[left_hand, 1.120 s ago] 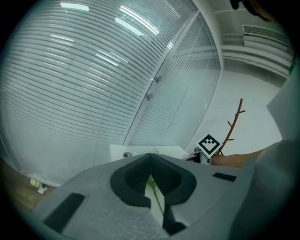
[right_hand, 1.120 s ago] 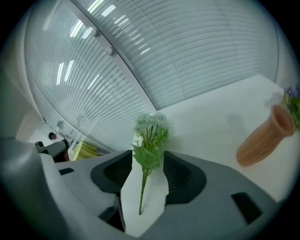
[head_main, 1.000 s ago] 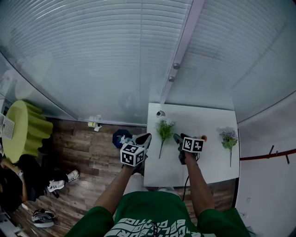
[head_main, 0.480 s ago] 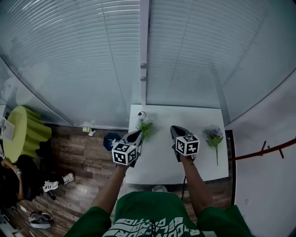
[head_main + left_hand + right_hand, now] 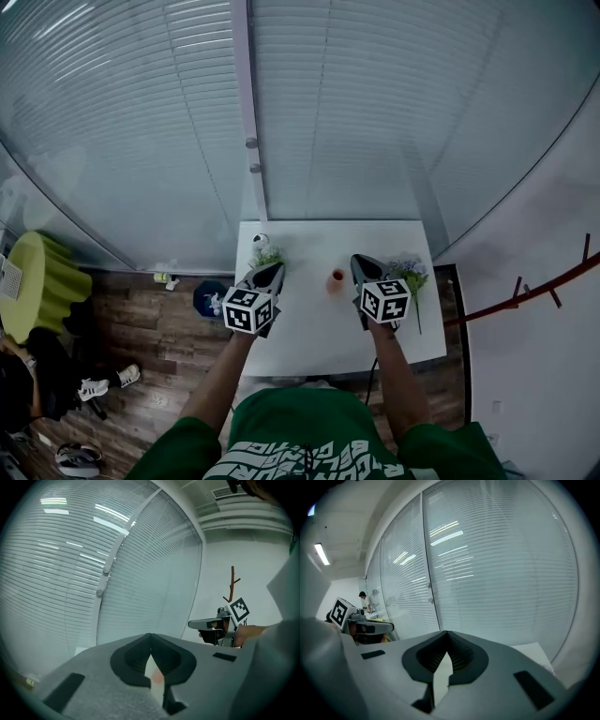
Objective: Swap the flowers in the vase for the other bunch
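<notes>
Stems of the 2 bunches look thin, light and bendy: pinch low on the stalk, gently. Left of the vase (image 5: 337, 277) lie the white-green bunch (image 5: 265, 254) and your left gripper (image 5: 273, 273), clenched empty. Right of it come your right gripper (image 5: 360, 264), also clenched on nothing, then the purple bunch (image 5: 409, 273). All sit on a white table (image 5: 309, 330), with slatted blinds (image 5: 375, 141) behind the vase and wood floor (image 5: 150, 319) left of it.

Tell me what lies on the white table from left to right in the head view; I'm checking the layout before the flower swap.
From the left: white-and-green flower bunch → small orange vase → purple flower bunch.
</notes>
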A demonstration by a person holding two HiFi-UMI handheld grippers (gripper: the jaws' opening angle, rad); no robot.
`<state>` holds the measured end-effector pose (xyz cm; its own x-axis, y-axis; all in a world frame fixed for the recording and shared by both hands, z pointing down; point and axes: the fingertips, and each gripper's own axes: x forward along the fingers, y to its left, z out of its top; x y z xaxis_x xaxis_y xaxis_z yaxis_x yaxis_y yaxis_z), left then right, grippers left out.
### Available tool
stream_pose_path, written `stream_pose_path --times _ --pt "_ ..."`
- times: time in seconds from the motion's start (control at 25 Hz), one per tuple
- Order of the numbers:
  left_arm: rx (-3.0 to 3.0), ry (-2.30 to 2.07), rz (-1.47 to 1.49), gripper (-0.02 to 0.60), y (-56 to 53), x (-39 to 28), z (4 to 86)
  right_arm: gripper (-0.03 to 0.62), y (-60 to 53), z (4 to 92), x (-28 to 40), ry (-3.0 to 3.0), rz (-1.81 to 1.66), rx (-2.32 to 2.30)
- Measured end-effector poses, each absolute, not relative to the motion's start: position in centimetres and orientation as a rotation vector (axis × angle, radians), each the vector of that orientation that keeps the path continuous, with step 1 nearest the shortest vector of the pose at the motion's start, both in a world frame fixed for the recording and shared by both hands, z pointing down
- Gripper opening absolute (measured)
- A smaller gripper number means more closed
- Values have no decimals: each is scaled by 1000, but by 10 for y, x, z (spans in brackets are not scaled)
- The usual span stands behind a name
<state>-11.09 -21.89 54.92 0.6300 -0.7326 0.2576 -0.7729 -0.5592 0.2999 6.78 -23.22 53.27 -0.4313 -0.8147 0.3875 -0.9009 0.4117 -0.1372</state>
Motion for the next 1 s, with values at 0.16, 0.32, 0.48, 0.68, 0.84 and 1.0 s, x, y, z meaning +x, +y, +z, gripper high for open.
stream_pose_path --times 0.16,0.32,0.48,0.68,0.84,1.0 --pt "2510 -1161 157 8 -217 -83 541 14 -217 529 102 -2388 483 1554" --pt "2544 -1127 169 8 -219 -62 536 14 -208 533 127 -2364 495 1593" --pt "2560 -1107 184 8 -217 -50 534 14 -204 535 137 -2356 511 1611" --pt "2566 -1111 201 8 -217 -47 534 14 -203 537 138 -2360 519 1605" --pt "2570 -1138 220 6 -218 -51 534 14 -202 539 135 -2362 525 1596" --pt "2560 -1134 193 8 -217 -55 532 14 -202 540 131 -2366 521 1583"
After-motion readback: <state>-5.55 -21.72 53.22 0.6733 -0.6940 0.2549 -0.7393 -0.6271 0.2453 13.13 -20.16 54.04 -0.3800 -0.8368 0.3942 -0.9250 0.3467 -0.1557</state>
